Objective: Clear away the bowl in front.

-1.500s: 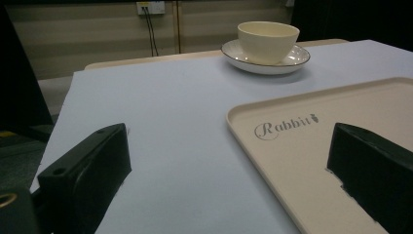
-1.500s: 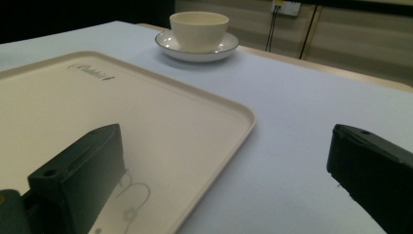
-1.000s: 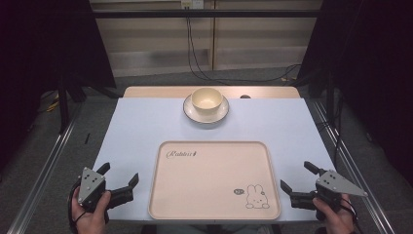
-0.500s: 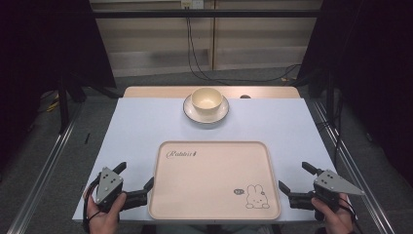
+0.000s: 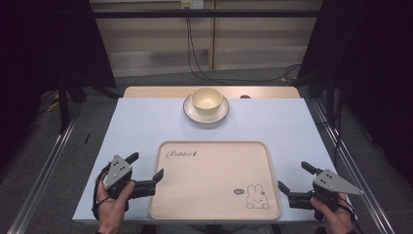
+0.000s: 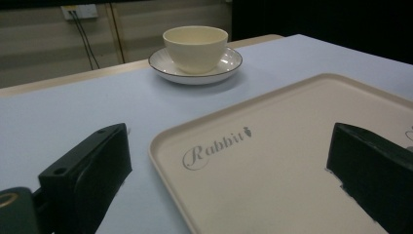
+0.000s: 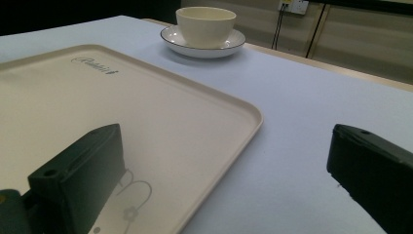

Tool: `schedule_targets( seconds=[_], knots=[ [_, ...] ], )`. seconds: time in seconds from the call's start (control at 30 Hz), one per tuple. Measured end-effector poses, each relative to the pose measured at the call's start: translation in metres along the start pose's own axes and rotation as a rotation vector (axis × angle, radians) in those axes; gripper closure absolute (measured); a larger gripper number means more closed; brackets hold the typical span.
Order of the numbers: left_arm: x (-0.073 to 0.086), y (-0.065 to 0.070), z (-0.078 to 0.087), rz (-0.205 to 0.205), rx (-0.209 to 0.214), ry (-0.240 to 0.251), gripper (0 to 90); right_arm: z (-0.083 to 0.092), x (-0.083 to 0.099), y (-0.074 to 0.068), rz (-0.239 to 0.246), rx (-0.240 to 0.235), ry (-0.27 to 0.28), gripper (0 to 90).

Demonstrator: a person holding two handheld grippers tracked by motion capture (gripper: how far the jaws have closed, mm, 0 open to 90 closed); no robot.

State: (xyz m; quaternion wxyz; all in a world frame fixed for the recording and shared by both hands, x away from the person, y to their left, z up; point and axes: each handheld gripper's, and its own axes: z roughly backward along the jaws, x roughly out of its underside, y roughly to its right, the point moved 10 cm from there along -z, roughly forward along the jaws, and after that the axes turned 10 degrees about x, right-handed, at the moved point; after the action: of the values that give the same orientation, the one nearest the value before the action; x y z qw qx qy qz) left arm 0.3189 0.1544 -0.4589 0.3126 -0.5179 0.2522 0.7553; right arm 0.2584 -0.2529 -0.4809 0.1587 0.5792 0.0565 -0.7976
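Note:
A cream tray [image 5: 214, 170] with a rabbit drawing and "Rabbit" lettering lies at the near middle of the pale blue table [image 5: 146, 122]. A cream bowl [image 5: 207, 99] sits on a white saucer [image 5: 191, 113] at the far middle. My left gripper [image 5: 145, 165] is open at the tray's left edge, one jaw over the tray [image 6: 272, 146] and one over the table. My right gripper [image 5: 294, 176] is open at the tray's right edge, straddling its rim [image 7: 253, 114] the same way. Nothing is between either pair of jaws. Both gripper views show the bowl [image 6: 195, 46] [image 7: 205, 24] far ahead.
A wooden strip [image 5: 156, 91] runs along the table's far edge behind the saucer. Metal rails [image 5: 53, 156] flank the table on both sides. Cables [image 5: 192, 53] hang down the wall behind it. Dark curtains stand at left and right.
My left gripper has moved right, from near the table's left corner up to the tray's left edge. The right gripper has barely shifted.

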Motion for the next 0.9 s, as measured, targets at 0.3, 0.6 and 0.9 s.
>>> schedule_targets(
  seconds=[0.3,0.6,0.9],
  knots=[
    [-0.015,-0.003,-0.018,0.008,0.021,-0.012,1.5,-0.001,-0.001,-0.002,-0.003,-0.016,0.011,0.3],
    [-0.027,-0.007,-0.039,0.005,0.050,-0.021,1.4,-0.001,-0.002,-0.002,-0.007,-0.016,0.015,0.2],
    [-0.040,-0.018,-0.056,-0.003,0.066,-0.014,2.0,-0.001,-0.002,-0.002,-0.012,-0.017,0.019,0.2]
  ],
)
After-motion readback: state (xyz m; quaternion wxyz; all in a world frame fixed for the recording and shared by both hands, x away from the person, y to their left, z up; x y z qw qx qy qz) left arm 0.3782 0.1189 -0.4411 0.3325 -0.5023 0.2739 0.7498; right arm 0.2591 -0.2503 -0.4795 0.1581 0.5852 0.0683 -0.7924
